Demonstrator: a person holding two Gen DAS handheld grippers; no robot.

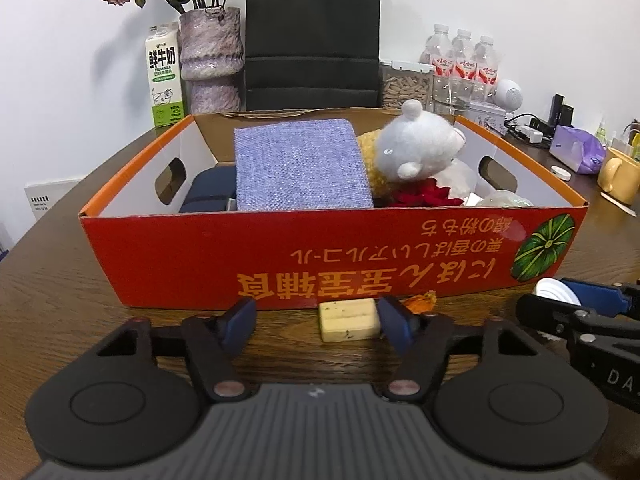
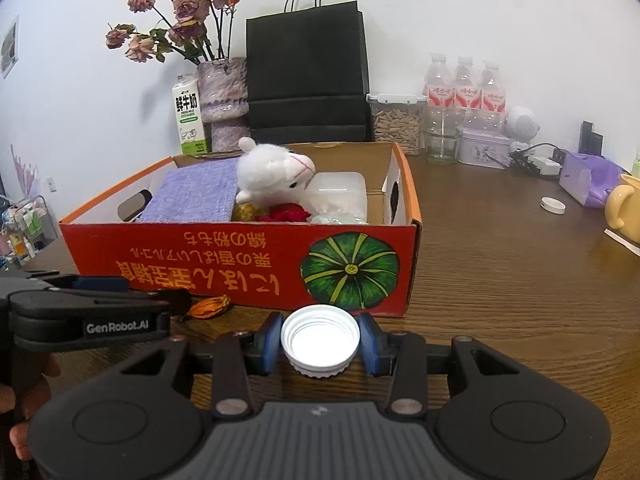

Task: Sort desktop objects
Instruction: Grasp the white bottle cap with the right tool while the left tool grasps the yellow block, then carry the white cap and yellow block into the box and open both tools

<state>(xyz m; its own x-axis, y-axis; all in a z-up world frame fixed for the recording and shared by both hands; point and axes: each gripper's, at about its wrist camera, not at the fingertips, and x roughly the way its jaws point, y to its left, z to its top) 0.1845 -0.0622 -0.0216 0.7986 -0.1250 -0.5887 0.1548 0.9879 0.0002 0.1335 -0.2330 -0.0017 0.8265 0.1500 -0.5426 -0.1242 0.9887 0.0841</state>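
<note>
- Left gripper (image 1: 318,322): one, low over the wooden table (image 2: 500,280). Jaws stand apart around one cream-yellow block (image 1: 349,320). The right pad sits just beside the block's edge and the left pad is well clear, so nothing is clamped.
- Right gripper (image 2: 319,342): one, pads clenched on one white screw cap (image 2: 320,338), open side up, held just in front of the box.
- Red cardboard box (image 2: 240,256): one, on the table directly behind both grippers, with a pumpkin picture on its front wall.
- Box contents, counted: one lilac woven case (image 1: 300,164), one white plush animal (image 1: 420,142), one red flower (image 1: 424,198), one clear plastic tub (image 2: 340,192), one dark blue item (image 1: 208,192), partly hidden.
- Orange wrapper-like scrap (image 2: 210,305): one, on the table against the box front.
- Rear of table: three water bottles (image 2: 464,84), one milk carton (image 2: 190,114), one vase of dried roses (image 2: 224,96), one black paper bag (image 2: 308,72), one lidded jar (image 2: 396,120).
- Right side: one yellow mug (image 2: 624,208) and one second white cap (image 2: 553,204), lying loose.
</note>
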